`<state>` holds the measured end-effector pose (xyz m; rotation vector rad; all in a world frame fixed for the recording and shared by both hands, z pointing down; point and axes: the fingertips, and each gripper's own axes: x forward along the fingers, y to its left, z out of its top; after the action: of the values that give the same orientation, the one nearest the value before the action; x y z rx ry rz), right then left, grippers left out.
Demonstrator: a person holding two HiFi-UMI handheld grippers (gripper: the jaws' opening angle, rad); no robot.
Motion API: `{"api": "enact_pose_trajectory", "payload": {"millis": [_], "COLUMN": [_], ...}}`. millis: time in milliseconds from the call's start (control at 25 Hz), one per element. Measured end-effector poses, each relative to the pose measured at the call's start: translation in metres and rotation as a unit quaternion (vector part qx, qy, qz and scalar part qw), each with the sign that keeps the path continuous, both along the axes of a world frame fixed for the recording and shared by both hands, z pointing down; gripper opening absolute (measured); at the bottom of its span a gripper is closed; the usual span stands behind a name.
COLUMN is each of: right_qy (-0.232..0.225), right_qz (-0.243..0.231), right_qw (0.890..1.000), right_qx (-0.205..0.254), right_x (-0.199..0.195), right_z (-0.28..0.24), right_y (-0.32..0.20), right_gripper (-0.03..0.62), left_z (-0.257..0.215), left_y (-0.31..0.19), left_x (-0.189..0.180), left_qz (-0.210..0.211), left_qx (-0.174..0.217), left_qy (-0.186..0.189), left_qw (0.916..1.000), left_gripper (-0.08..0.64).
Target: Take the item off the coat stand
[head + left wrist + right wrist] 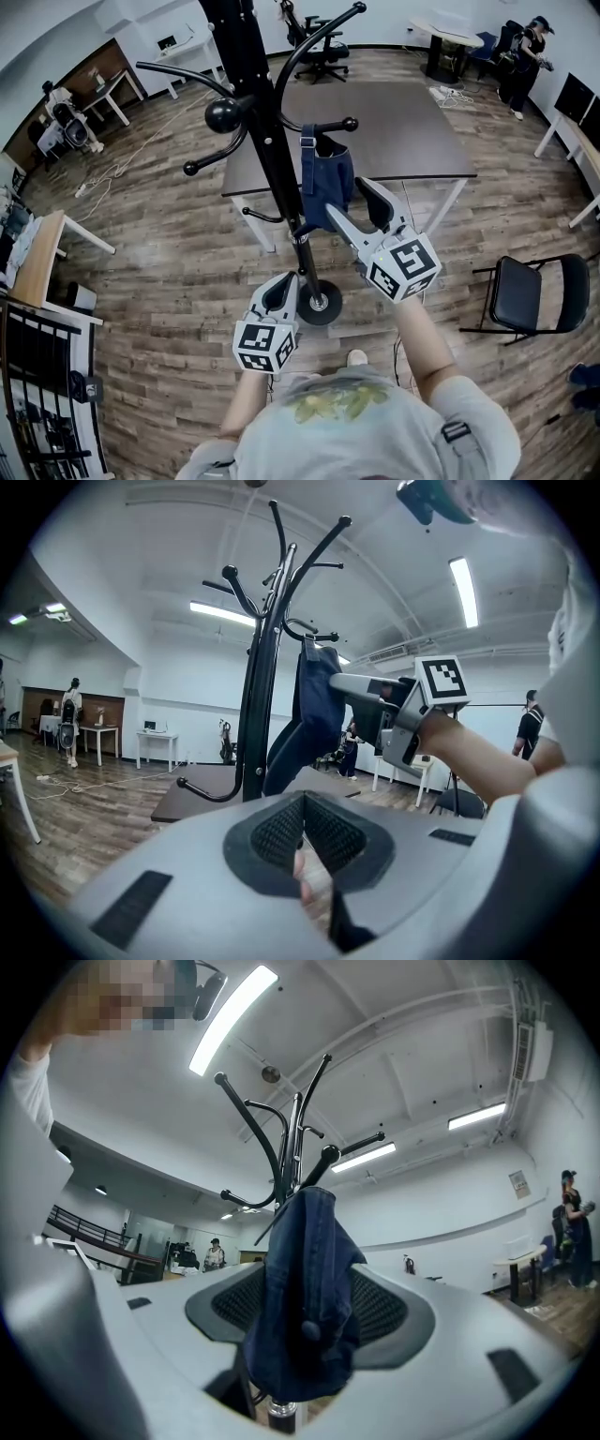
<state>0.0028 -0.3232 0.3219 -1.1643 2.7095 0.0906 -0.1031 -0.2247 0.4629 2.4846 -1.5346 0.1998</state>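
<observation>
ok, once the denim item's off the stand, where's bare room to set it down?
Brown table behind the coat stand: top bare. Wood floor between stand base and black chair: open. Crowded round the hooks, where the jaws of the right gripper straddle the denim item.

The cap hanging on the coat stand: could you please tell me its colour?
Dark denim blue; the cap shows best in the right gripper view.

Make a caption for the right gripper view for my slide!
Open right gripper, jaws either side of a blue denim cap hanging on the black coat stand.
</observation>
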Motion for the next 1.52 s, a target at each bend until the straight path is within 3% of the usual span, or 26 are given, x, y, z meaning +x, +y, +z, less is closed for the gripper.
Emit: {"api": "enact_pose_trajectory", "payload": {"millis": [320, 600, 1520], "right_qy": [0.003, 0.014, 0.014], "right_qz": [-0.002, -0.011, -0.005], "right_qw": [1.0, 1.0, 0.999], "right_qx": [0.005, 0.011, 0.035], "right_x": [-0.007, -0.013, -0.013], "right_z": [-0.002, -0.001, -0.022], "right_y": [0.0, 0.009, 0.016], "right_gripper": [0.24, 0.047, 0.031], "left_z": [0.003, 0.004, 0.005], "left_y": [0.002, 0.008, 0.019], "left_x": [-0.006, -0.007, -0.01], "left_qz": [-0.008, -0.011, -0.012], "left_qx": [-0.003, -0.006, -0.007], "left_qy": [-0.002, 0.0, 0.0], "left_qw": [1.0, 0.9999, 0.9999], "left_gripper": [0.015, 0.015, 0.015]}}
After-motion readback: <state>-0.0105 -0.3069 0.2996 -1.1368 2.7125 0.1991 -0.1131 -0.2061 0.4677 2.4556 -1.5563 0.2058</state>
